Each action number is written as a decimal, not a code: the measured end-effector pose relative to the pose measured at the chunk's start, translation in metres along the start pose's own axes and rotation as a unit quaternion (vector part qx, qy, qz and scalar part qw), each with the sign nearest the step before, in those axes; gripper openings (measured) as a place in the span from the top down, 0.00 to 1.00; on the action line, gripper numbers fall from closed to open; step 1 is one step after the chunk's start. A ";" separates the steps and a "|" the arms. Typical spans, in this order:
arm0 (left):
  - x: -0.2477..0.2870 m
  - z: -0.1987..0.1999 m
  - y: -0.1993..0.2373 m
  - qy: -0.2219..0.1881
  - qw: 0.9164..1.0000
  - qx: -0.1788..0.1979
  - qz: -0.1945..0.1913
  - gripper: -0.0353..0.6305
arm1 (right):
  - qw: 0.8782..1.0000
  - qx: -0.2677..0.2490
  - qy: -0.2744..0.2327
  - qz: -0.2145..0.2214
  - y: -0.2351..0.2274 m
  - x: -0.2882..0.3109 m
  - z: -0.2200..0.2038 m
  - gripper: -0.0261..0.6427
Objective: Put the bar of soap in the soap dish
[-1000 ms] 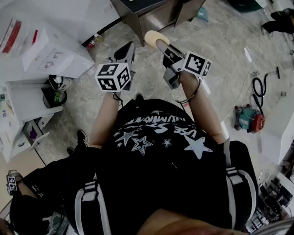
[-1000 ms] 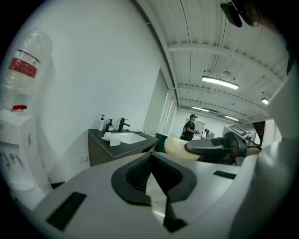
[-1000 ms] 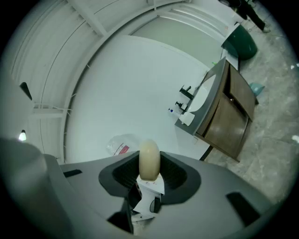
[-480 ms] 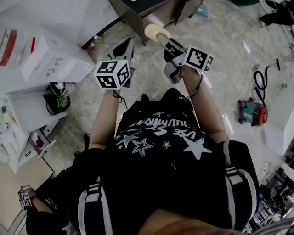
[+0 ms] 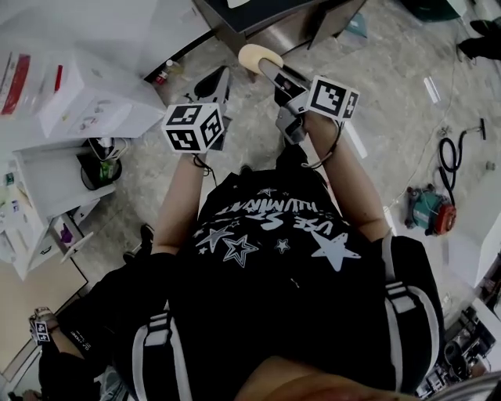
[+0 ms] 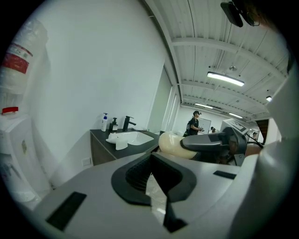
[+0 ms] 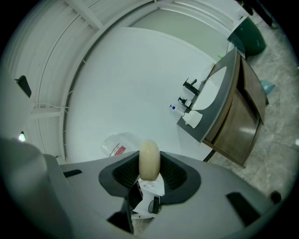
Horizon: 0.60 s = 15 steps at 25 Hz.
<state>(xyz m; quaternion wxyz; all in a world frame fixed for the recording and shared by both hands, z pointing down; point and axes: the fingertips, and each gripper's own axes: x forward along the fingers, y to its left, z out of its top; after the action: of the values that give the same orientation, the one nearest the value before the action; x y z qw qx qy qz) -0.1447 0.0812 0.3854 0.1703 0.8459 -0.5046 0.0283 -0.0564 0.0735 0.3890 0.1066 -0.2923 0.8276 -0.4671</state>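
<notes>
**Soap secured in right gripper; approach to the vanity in progress, dish not yet reached**

1. Right gripper (image 5: pixel 274 74): clenched on the bar of soap (image 7: pixel 149 159). The bar stands on edge between the pads and pokes out past the tips. I see no slip in the grip over the last second.
2. Left gripper (image 6: pixel 152 161): jaws drawn together with nothing between them, only floor showing through the slit. I hold it level beside the right one, apart from the soap.
3. Change noted: in the head view, both grippers sit slightly higher than a second ago. More of the dark top of the vanity (image 5: pixel 252 14) shows. I judge I am closing on it, carrying rather than placing.
4. Target: a white piece at the counter's near edge (image 6: pixel 117 140), by the basin and below the black faucet (image 6: pixel 127 123), is most likely the soap dish. It is too small to confirm. It lies well apart from the soap.
5. Surroundings: a person (image 6: pixel 193 124) stands far behind the vanity, off my line.
6. Assessment: pickup done; the remaining reach and the release over the dish are outstanding.
</notes>
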 end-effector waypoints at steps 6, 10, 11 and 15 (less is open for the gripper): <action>0.041 0.014 0.005 -0.007 0.999 -0.004 0.040 0.93 | 0.999 0.000 0.033 0.029 -0.023 0.015 0.042 0.77; 0.071 0.018 0.004 -0.010 0.998 -0.010 0.066 0.93 | 0.998 0.002 0.052 0.046 -0.043 0.022 0.068 0.77; 0.079 0.018 0.001 -0.010 0.997 -0.011 0.070 0.93 | 0.997 0.001 0.054 0.050 -0.047 0.022 0.075 0.77; 0.112 0.024 -0.016 -0.013 0.996 -0.017 0.085 0.93 | 0.996 0.008 0.065 0.056 -0.067 0.014 0.106 0.77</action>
<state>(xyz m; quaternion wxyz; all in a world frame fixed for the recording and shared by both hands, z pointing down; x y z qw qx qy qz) -0.0787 -0.0143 0.3830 0.1756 0.7972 -0.5771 0.0233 0.0055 -0.0366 0.3886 0.0810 -0.2138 0.8441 -0.4850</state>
